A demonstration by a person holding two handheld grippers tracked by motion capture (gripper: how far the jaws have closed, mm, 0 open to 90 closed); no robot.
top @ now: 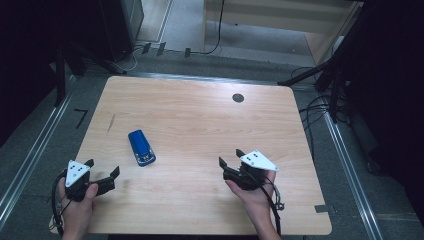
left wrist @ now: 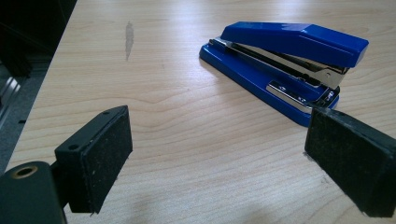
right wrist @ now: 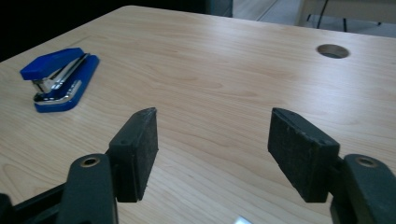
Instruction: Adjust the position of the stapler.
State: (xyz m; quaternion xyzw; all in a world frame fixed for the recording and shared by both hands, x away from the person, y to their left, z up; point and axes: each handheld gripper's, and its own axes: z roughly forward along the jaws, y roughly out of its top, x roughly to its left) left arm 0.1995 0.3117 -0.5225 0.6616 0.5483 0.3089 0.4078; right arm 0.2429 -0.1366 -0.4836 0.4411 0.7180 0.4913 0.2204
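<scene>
**High view: one stapler, two tools, one table**

Item 1. Blue stapler [top: 141, 147], lying flat on its base on the left half of the table [top: 200, 125], apart from both tools. Glossy blue plastic body, long and wedge-shaped, with a bright metal magazine seen between top arm and base in the left gripper view [left wrist: 285, 70]. It is judged to be the thing about to be picked up, since it is the lone object within reach.

Item 2. Left tool [top: 102, 175], held low at the table's near left corner, jaws spread wide with nothing between them. The stapler's front end is seen just beyond the pads, so the tool appears lined up for an approach.

Item 3. Right tool [top: 231, 158], held over the near right part of the table, well apart from the stapler. Jaws stand apart and empty. Pads [right wrist: 140, 149] are flat black blocks with a rough, rubbery face, suited to gripping smooth plastic.

Item 4. Table: pale wood-grain laminate, rounded corners, a round cable hole [top: 238, 98] near the far edge.
</scene>
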